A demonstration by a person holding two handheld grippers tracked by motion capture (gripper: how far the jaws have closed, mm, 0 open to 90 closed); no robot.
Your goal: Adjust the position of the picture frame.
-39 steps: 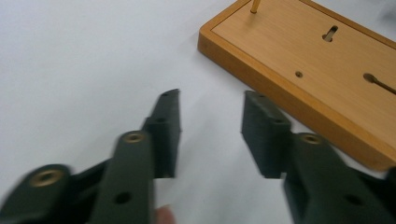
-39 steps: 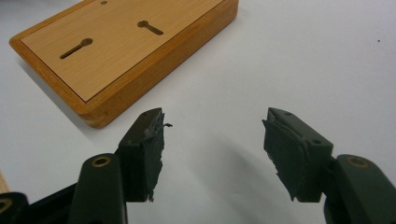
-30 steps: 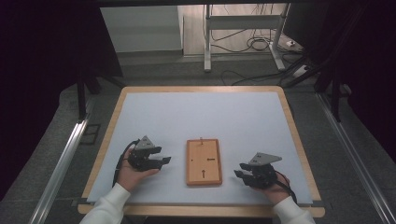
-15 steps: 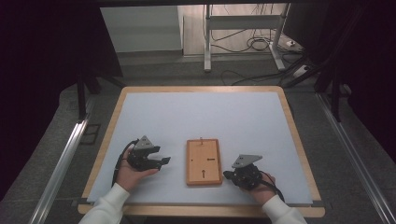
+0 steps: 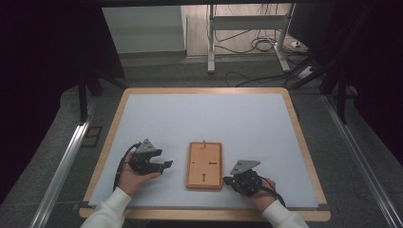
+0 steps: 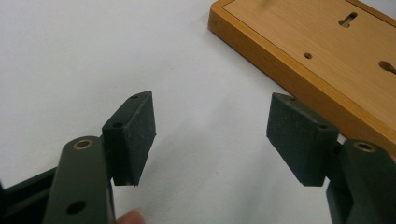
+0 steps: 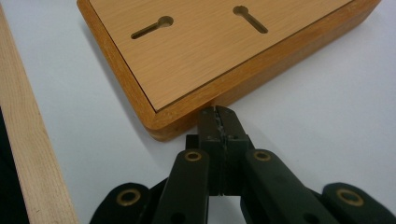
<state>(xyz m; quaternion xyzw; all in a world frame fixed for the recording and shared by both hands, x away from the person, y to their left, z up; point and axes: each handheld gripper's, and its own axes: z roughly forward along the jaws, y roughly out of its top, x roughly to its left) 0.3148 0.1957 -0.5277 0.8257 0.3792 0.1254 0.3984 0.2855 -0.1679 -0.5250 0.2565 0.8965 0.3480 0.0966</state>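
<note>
Right tongs [image 7: 219, 122] shifted toward 9 o'clock, now closed empty against wooden board [image 5: 205, 165] corner; left tongs [image 6: 212, 135] unmoved, wide apart, on table [image 5: 214, 118].

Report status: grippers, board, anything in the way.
Left gripper open, empty, beside the board. Right gripper shut, empty, tips at the board's edge. Board flat on the table. Nothing in the way.

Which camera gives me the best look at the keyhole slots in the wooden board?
The right gripper view: both keyhole slots sit large and sharp on the wooden board. The left gripper view catches one slot and part of another at its top right. The high view shows the whole board, slots tiny.
</note>
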